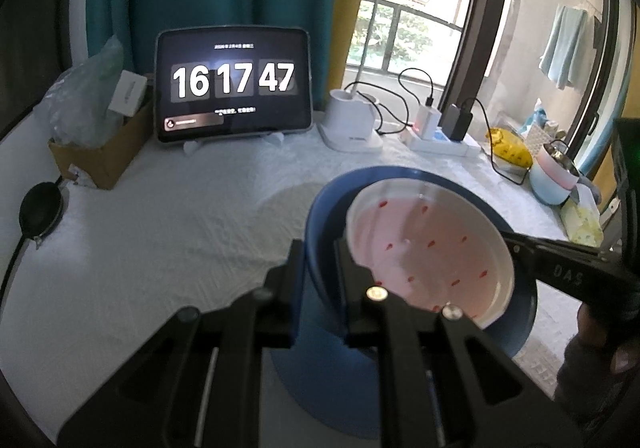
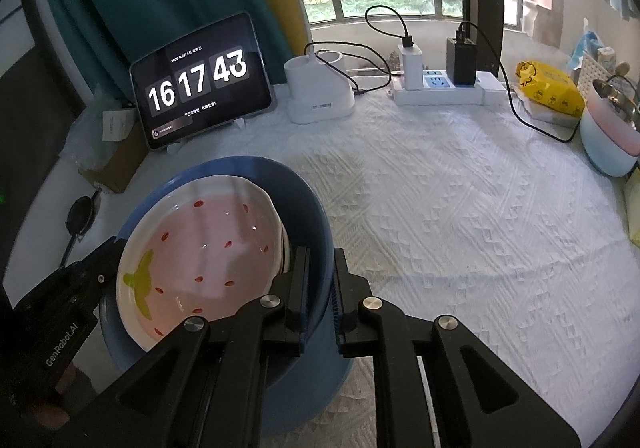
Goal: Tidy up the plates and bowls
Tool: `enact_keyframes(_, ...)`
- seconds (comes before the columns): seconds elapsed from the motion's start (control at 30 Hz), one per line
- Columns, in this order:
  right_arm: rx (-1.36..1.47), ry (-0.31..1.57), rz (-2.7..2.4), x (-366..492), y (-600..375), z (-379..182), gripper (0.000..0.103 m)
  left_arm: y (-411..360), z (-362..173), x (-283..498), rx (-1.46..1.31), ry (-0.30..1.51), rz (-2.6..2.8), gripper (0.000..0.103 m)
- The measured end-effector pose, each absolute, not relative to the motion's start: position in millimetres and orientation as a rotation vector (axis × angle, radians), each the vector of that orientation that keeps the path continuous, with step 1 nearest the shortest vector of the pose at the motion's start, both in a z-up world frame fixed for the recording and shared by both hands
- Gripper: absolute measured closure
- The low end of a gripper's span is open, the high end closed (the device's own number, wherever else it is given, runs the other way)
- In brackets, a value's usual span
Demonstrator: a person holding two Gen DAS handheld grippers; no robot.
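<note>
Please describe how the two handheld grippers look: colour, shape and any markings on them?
Both are black, angular linkage frames with silver round pivot pins. The right gripper has blue ribbed pads on its fingers and "DAS" on its side in the left wrist view. The left gripper bears white "GenRobot.AI" lettering on its body in the right wrist view. No cables show.

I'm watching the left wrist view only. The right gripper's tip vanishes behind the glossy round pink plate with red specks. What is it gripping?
Observer: The right gripper is shut on the wall of the deep blue bowl, with one finger inside and one outside.
Operator: Does the plate have any marking I can't see?
Observer: Yes, the pink plate has a yellow-green leaf motif on the side towards the left gripper.
Operator: Is there anything beneath the plate?
Observer: A dark-striped white edge shows under its right rim. I cannot tell what it belongs to.
</note>
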State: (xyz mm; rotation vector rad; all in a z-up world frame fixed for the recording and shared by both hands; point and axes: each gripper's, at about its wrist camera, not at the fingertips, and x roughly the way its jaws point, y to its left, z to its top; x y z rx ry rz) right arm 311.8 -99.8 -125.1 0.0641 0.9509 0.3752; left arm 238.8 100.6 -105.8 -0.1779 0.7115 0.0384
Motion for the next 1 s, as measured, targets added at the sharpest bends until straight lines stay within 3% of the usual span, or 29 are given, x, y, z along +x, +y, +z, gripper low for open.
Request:
enact_keyframes(0.4,0.08,0.963,0.363,311.5,-100.9,-124.4,0.09,97.8,-105.4,237.1,-0.162,0.711,0.083,0.085)
enact_keyframes(0.57,0.058,0.954,0.358,308.7,-101.4,-120.5,0.088,99.1,-104.3,234.4,-0.149,0.71,0.1,0.075)
enact_keyframes(0.73,0.056,0.942,0.354,304.4,-104.3,-116.8,0.078,101.4,-99.6,227.1,-0.144,0.68,0.147,0.058)
enact_keyframes(1.0,0.061,0.926,0.36,293.8,-109.8,-110.5,0.072,103.7,-89.7,211.1,-0.171,0.633,0.185,0.057)
